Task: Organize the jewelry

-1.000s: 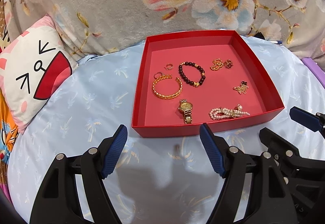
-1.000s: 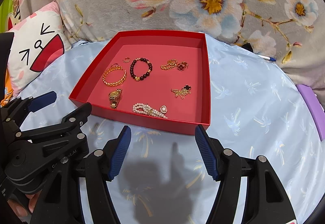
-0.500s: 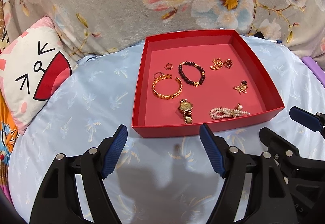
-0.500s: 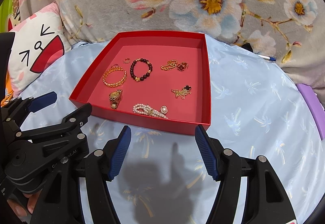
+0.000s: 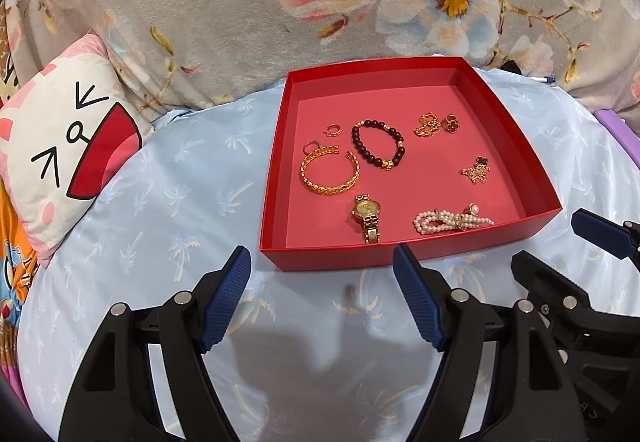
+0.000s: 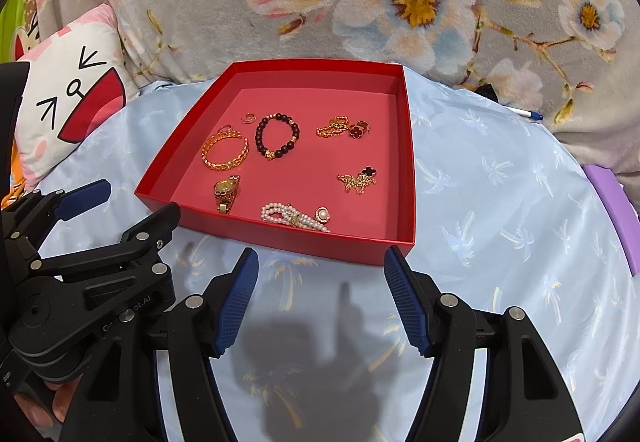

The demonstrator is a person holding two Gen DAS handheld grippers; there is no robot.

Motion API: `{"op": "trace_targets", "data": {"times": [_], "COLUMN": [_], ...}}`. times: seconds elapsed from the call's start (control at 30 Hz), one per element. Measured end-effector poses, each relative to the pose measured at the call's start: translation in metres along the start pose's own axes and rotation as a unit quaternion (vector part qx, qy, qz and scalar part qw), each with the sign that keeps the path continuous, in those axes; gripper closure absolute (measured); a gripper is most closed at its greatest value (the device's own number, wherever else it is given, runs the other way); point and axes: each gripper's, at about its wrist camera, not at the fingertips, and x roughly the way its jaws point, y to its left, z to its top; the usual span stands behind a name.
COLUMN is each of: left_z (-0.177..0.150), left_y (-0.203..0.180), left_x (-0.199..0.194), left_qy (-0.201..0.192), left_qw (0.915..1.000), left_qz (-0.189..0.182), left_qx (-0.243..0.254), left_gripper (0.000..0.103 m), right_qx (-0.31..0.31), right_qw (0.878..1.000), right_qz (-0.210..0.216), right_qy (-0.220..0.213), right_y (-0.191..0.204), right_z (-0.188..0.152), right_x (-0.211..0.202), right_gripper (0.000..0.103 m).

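A red tray sits on the light blue cloth and holds several pieces of jewelry: a gold cuff bracelet, a dark bead bracelet, a gold watch, a pearl bracelet, gold chains with dark clover charms and small rings. My left gripper is open and empty, just in front of the tray. My right gripper is open and empty, also in front of the tray.
A floral grey blanket lies behind the tray. A white and pink cartoon cushion lies at the left. A purple object is at the right edge. A pen lies behind the cloth at the right.
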Motion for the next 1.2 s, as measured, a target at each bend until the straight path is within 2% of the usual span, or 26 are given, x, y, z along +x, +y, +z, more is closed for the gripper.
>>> {"op": "trace_targets", "data": {"times": [1.2], "left_z": [-0.0004], "left_y": [0.0002], "left_x": [0.0010], "left_qy": [-0.001], "left_qw": [1.0000], "left_qz": [0.004], "left_qx": [0.006], "left_gripper": [0.032], "right_qx": [-0.001], "right_qw": [1.000], "right_qz": [-0.001], "right_qy": [0.002], "right_y": [0.0002], "right_z": [-0.0002], "right_x": [0.0007], "right_gripper": [0.039]}}
